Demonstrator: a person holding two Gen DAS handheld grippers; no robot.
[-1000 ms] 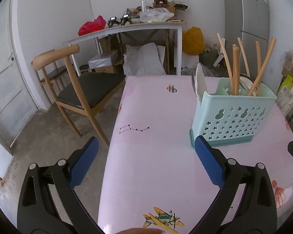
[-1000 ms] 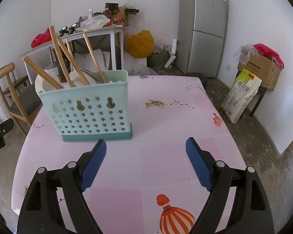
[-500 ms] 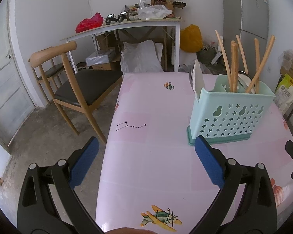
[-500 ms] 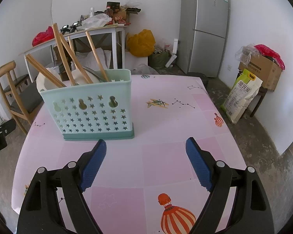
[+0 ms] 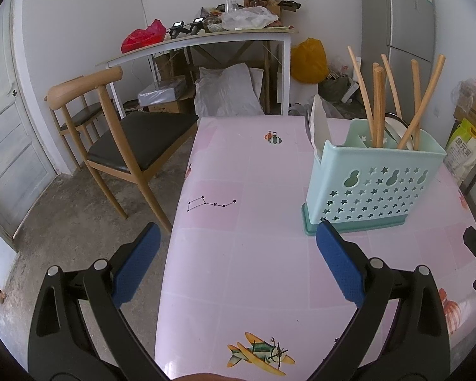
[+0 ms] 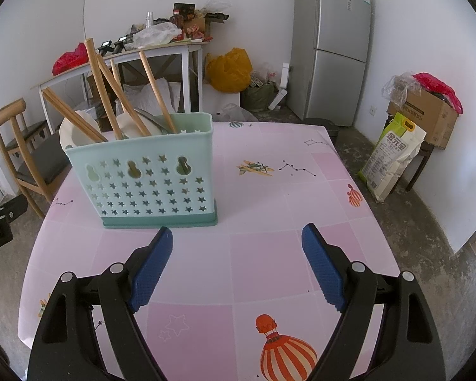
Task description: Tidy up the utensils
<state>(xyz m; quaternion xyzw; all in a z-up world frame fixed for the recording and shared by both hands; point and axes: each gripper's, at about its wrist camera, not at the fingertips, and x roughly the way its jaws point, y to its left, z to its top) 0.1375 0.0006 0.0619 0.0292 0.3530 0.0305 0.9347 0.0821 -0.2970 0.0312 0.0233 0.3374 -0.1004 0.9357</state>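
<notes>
Both the left gripper (image 5: 238,231) and right gripper (image 6: 238,235) hang spread and empty above the counter (image 6: 269,197); the utensil caddy (image 6: 149,177) holds chopsticks (image 6: 103,92) near its far-left corner.

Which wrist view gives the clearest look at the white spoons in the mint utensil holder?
The right wrist view: the white spoons show their broad bowls above the mint holder rim, among the chopsticks. The left wrist view shows one spoon almost edge-on at the holder's end.
</notes>
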